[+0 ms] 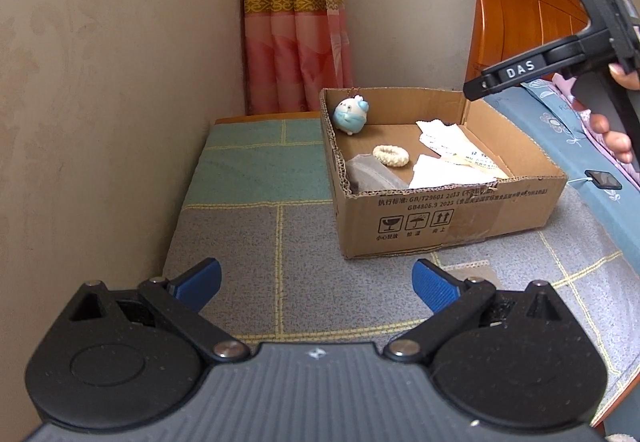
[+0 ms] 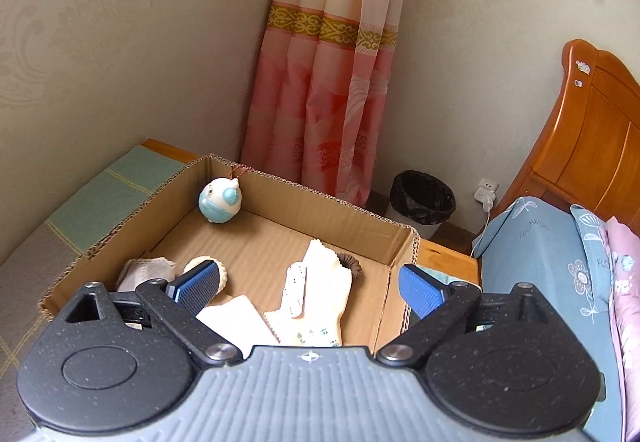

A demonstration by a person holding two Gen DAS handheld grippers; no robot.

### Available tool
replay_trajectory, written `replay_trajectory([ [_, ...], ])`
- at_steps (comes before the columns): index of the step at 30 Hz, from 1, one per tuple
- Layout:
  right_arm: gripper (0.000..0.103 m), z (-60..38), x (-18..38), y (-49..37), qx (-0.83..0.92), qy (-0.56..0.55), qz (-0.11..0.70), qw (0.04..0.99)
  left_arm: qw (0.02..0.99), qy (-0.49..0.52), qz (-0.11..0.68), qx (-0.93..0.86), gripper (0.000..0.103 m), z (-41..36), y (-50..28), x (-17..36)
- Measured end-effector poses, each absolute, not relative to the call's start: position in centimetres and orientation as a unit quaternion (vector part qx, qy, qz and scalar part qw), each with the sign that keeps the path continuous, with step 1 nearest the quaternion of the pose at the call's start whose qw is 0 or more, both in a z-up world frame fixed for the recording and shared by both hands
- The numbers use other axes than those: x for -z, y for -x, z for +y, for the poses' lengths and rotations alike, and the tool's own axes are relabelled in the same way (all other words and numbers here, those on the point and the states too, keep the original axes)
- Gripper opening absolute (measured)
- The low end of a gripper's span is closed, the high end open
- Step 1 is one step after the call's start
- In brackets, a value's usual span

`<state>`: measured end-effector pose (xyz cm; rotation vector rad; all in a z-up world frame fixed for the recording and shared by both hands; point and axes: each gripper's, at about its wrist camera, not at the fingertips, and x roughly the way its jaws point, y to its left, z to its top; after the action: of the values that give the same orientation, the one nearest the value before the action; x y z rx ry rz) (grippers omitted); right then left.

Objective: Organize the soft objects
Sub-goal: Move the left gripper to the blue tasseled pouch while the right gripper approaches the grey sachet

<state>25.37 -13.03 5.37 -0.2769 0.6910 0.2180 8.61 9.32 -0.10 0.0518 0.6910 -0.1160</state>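
Cardboard box (image 2: 280, 202) on worktop (image 1: 256, 242), holding plush toy (image 2: 219, 201), scrunchie (image 1: 391, 155), cloths (image 2: 320, 274). Right tool (image 2: 308, 288) above box, spread wide, empty; left tool (image 1: 316, 282) likewise released. Risk: low withdrawal snagging cloth, dragging it over rim.

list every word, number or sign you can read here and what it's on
"DAS": white letters on the right gripper.
"GB/T29601 2013" and "GB4806.9 2023": cardboard box front wall, amid Chinese print too blurred to quote.
Fragile, keep-dry and this-way-up signs: same wall; captions unreadable.
"FLOWA": partly legible on the blue pillow.
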Motion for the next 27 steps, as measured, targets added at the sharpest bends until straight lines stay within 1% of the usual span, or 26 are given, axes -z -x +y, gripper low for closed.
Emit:
replay_trajectory([
  [9,0.103,-13.2,-5.9,-21.3,-0.118,0.12,0.336,0.927,0.941,-0.032,0.335,0.043,0.101,9.5,-8.0,-0.4],
  [16,0.103,-13.6,-4.9,-17.8,-0.117,0.098,0.353,0.923,0.94,-0.034,0.337,0.044,0.101,9.4,-7.7,-0.3],
  [22,0.103,-13.0,-2.7,-15.2,-0.138,0.092,0.392,0.905,0.942,-0.031,0.333,0.024,0.101,9.8,-7.8,0.2],
  [27,0.103,-10.9,1.1,-14.4,-0.157,0.104,0.442,0.877,0.942,-0.029,0.334,0.023,0.101,10.2,-7.6,0.3],
])
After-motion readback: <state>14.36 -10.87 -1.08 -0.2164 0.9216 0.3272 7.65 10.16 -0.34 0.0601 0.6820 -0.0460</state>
